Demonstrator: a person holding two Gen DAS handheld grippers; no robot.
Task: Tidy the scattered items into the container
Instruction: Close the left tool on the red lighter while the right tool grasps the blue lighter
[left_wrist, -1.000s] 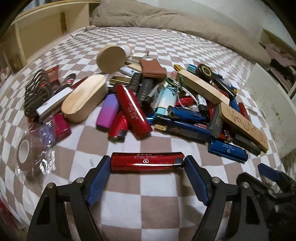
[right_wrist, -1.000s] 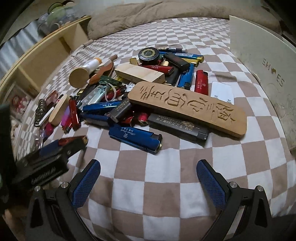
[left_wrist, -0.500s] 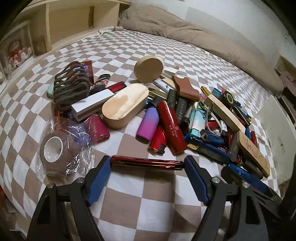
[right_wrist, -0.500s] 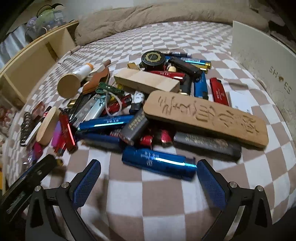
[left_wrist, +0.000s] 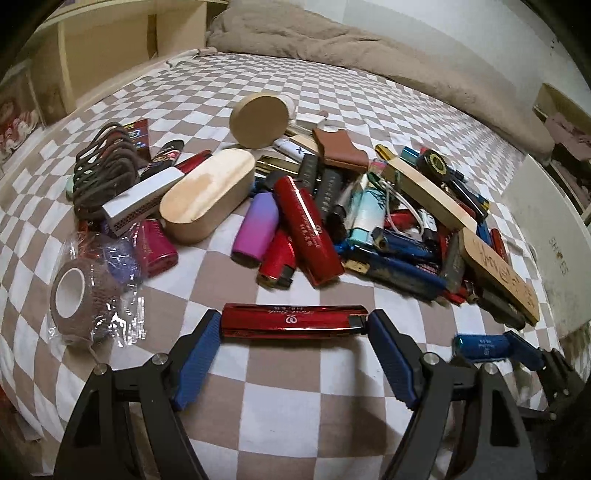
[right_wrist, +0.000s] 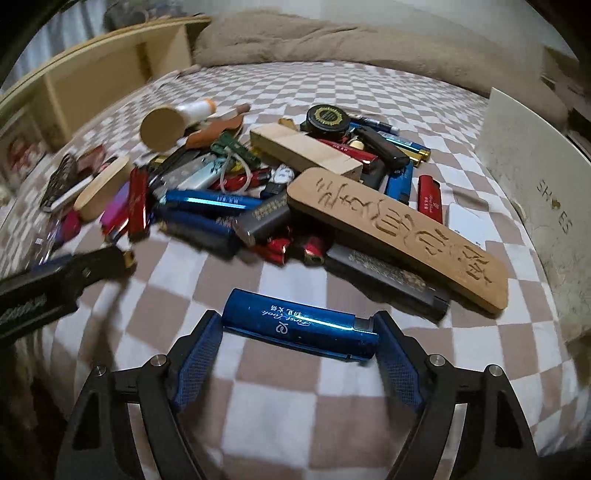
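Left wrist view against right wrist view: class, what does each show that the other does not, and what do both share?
Only the left wrist view shows the left tongs gripping the red lighter end to end, plus the brown tape roll.

Only the right wrist view shows the white card. Here the right tongs are closing on the blue lighter.

Both show the carved wooden plaque, the checkered bedcover and the white box.

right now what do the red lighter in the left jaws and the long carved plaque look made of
Red lighter: looks like glossy metal or metallic-coated casing; bright mirror-like streaks along its side.
Carved plaque: looks like unfinished wood; matte tan face, characters cut into it.
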